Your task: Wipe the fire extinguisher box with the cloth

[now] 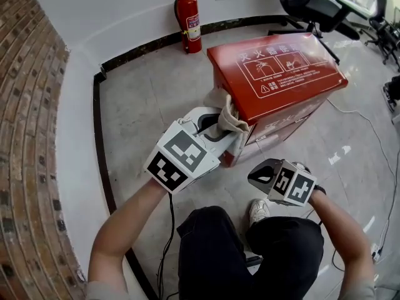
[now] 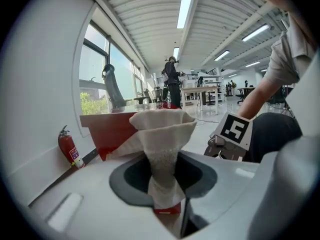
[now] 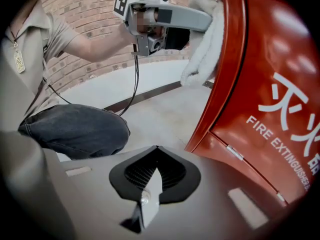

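Left gripper (image 1: 215, 130) clamps its jaws on a pale cloth (image 1: 228, 119), which is bunched between them and fans out ahead. The cloth is pressed against the upper left corner of the red fire extinguisher box (image 1: 275, 74), directly in front of the jaws. To this gripper's left, a curved brick wall (image 1: 25, 136) closes off the floor. Beyond the gripper, a red fire extinguisher (image 1: 189, 19) stands against the white wall, well apart from the box. A black cable (image 1: 167, 242) hangs from the gripper past the person's knee (image 1: 209, 230).

To the right, the right gripper (image 1: 259, 175) hangs low and empty with its jaws together, near the box's front face but not touching it. The box's lettered panel fills the space ahead and to its right. A black office chair (image 1: 312, 2) stands farther off, behind the box. A thin cord (image 1: 369, 127) trails across the tiles on the far right.
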Available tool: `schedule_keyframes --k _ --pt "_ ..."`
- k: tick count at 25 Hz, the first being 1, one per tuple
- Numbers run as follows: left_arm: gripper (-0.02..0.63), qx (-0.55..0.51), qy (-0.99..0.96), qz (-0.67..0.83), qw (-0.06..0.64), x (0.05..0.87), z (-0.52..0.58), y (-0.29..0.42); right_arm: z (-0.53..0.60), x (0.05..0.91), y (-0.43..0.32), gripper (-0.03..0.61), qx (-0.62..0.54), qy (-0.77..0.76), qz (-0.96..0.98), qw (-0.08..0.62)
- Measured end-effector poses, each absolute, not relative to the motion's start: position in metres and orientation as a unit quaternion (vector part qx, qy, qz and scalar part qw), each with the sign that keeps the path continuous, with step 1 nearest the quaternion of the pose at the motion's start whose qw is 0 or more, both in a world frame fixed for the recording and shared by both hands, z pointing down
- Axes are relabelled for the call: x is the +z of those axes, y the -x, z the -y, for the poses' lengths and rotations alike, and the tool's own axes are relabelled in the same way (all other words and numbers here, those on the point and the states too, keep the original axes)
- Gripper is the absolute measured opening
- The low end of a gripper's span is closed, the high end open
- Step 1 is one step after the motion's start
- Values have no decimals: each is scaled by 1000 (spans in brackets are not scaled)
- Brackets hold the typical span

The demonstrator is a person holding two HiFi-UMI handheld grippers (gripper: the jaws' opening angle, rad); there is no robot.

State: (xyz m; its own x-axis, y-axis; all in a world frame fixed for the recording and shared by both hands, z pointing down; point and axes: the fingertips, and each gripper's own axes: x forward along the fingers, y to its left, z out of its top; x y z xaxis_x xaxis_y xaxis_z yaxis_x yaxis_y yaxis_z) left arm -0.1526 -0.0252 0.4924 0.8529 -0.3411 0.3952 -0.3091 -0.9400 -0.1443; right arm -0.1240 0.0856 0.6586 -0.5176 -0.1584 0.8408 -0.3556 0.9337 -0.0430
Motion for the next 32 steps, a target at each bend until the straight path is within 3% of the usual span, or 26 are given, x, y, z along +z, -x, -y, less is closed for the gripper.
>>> schedule_keyframes --k 7,23,32 --pt "110 -182 970 -163 9 493 13 162 -75 653 114 25 110 -173 866 457" --pt "110 -246 922 -251 -159 637 0 201 -61 640 136 25 67 -170 905 383" --pt "110 -253 891 -297 -231 577 -8 187 -66 549 95 25 142 -181 920 318"
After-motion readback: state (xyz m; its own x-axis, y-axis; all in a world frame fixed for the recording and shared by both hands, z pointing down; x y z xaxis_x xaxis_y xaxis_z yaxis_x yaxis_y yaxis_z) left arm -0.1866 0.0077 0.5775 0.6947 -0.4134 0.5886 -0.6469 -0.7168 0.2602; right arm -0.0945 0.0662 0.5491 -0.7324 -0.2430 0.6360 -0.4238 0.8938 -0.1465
